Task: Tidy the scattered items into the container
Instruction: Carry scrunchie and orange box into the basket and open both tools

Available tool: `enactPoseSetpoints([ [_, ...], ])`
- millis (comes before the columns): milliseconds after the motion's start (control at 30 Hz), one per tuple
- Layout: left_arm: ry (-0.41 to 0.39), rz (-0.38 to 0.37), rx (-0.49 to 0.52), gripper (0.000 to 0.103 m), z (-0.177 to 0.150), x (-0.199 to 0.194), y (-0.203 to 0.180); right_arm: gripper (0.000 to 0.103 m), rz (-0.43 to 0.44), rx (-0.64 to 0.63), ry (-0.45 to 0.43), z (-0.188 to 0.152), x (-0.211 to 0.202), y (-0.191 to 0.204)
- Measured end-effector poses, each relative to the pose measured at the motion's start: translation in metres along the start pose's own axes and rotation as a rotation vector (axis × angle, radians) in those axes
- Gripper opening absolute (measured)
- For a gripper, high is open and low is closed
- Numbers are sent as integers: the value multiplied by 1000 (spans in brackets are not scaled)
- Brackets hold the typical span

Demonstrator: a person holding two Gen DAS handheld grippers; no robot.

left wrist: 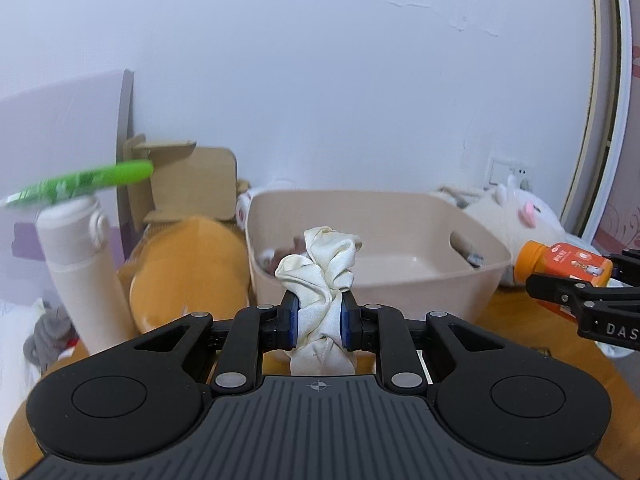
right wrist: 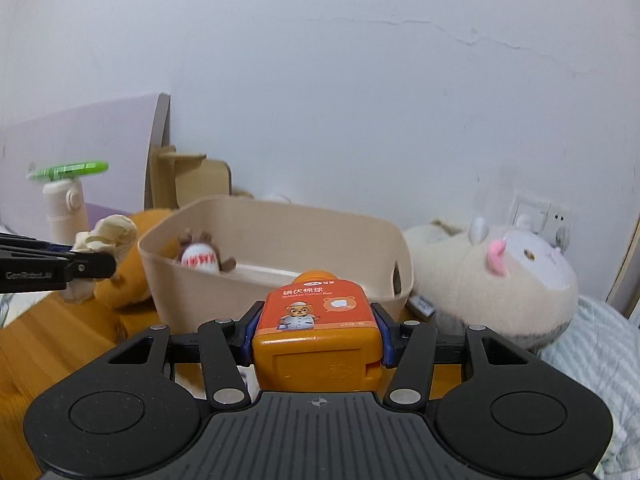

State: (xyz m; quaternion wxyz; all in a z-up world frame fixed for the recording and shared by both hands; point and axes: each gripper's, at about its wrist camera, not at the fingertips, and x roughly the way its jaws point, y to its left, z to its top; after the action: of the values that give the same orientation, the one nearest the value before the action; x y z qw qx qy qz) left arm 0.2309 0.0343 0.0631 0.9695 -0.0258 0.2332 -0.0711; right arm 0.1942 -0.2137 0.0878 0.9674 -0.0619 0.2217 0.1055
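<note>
We see a beige plastic tub with cut-out handles standing on the wooden tabletop near the white wall; inside it, at its left end, lies a small brown plush figure with a white, red-lettered belly, and the rest of its floor that we can see is bare. In the left wrist view a dark object shows through the tub's right handle slot, but we cannot tell what it is. Our left gripper is clamped tight on a cream satin scrunchie, the blue pads pinching its middle so that the crumpled fabric bulges up above the fingers and hangs in a knot below them, its long axis roughly upright, in front of the tub's near wall. Our right gripper is closed partway on an orange plastic bottle with a cartoon bear label, the pads pressing on both flat sides; the bottle lies along the fingers, base toward the camera and rounded cap pointing ahead at the tub, held above the tabletop just in front of the tub's near right corner. Beside the tub sit an orange plush toy on the left and a large cream plush animal with a pink nose on the right
</note>
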Motion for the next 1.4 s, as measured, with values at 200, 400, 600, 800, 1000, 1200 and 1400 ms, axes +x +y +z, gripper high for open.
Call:
enactPoseSetpoints([
  [200, -21, 29, 12, 19, 29, 20, -2, 51, -1, 12, -39, 26, 4, -8],
  [400, -48, 43, 35, 19, 52, 41, -12, 51, 37, 57, -24, 51, 30, -20],
  [600, -9, 59, 66, 19, 66, 80, -19, 51, 45, 82, 26, 63, 70, -25],
  [800, 112, 50, 77, 19, 65, 132, -23, 51, 38, 68, 91, 67, 111, -23],
  [1000, 206, 32, 77, 19, 51, 164, -25, 51, 31, 37, 176, 56, 144, -20],
  [1200, 247, 42, 103, 21, 40, 177, -25, 51, 21, 19, 247, 41, 166, -17],
  [1400, 231, 42, 131, 38, 35, 175, -29, 51, 9, -13, 281, 30, 173, -12],
])
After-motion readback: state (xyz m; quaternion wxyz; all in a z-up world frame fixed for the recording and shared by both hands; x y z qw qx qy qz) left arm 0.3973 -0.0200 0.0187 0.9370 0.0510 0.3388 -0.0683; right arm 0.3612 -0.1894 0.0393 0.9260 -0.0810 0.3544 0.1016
